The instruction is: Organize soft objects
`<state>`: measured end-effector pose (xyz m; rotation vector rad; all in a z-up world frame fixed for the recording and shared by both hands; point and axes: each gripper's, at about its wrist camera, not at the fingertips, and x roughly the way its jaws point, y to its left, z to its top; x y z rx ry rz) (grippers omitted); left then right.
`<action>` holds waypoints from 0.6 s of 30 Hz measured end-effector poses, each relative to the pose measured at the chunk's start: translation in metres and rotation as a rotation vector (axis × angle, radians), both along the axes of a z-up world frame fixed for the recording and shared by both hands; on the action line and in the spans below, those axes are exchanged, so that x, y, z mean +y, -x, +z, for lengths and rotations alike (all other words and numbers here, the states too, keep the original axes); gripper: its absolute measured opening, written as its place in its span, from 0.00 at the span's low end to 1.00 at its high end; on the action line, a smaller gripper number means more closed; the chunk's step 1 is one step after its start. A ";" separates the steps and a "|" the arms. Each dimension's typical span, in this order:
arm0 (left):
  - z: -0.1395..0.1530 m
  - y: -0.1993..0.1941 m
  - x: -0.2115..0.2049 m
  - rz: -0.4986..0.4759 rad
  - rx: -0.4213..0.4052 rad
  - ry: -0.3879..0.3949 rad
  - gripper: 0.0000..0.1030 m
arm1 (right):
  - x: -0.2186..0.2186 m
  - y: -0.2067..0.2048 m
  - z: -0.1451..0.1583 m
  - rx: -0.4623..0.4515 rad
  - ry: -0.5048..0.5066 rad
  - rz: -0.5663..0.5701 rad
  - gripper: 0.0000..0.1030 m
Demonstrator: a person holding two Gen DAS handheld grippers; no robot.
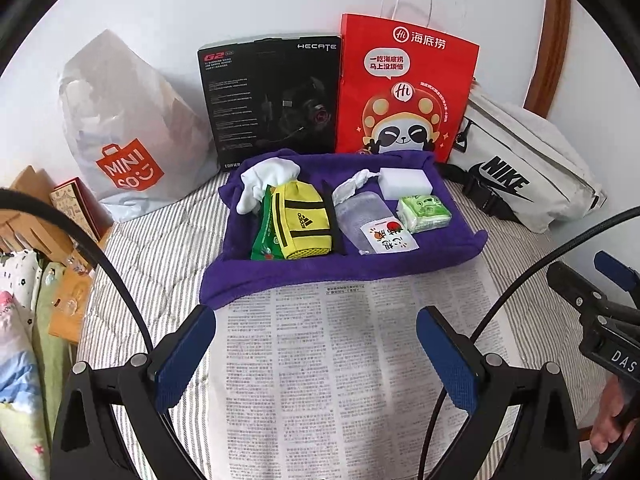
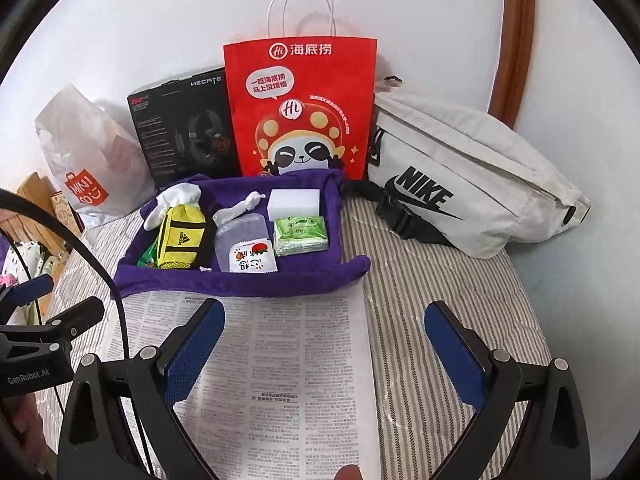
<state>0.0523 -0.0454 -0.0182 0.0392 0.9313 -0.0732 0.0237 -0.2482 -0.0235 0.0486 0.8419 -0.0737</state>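
A purple cloth tray [image 1: 360, 268] [image 2: 248, 282] sits on the striped bed beyond a newspaper sheet [image 1: 344, 364] [image 2: 280, 368]. It holds a yellow Adidas pouch [image 1: 306, 220] [image 2: 180, 236], a green packet [image 1: 262, 232], a white sock [image 1: 264, 180] [image 2: 176, 196], a clear wipe pack [image 1: 374, 220] [image 2: 242, 240], a white sponge [image 1: 406, 182] [image 2: 294, 202] and a green tissue pack [image 1: 424, 212] [image 2: 300, 234]. My left gripper [image 1: 316, 344] is open and empty over the newspaper. My right gripper [image 2: 324, 340] is open and empty over the newspaper's right side.
Against the wall stand a Miniso bag [image 1: 124, 132] [image 2: 86, 156], a black headset box [image 1: 272, 96] [image 2: 182, 124] and a red paper bag [image 1: 404, 88] [image 2: 300, 108]. A white Nike waist bag [image 1: 524, 168] [image 2: 464, 176] lies at the right. Boxes and clothes [image 1: 36, 256] lie off the bed's left edge.
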 end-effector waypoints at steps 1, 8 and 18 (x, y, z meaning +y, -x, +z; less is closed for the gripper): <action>0.001 0.001 0.000 0.000 -0.002 -0.003 0.99 | 0.001 0.000 0.000 -0.003 -0.002 0.003 0.96; 0.001 0.002 -0.001 0.001 0.002 -0.009 0.99 | 0.004 0.002 0.000 -0.001 -0.008 0.019 0.96; 0.002 0.003 -0.003 -0.004 0.004 -0.015 0.99 | 0.005 0.003 0.002 -0.007 -0.012 0.023 0.96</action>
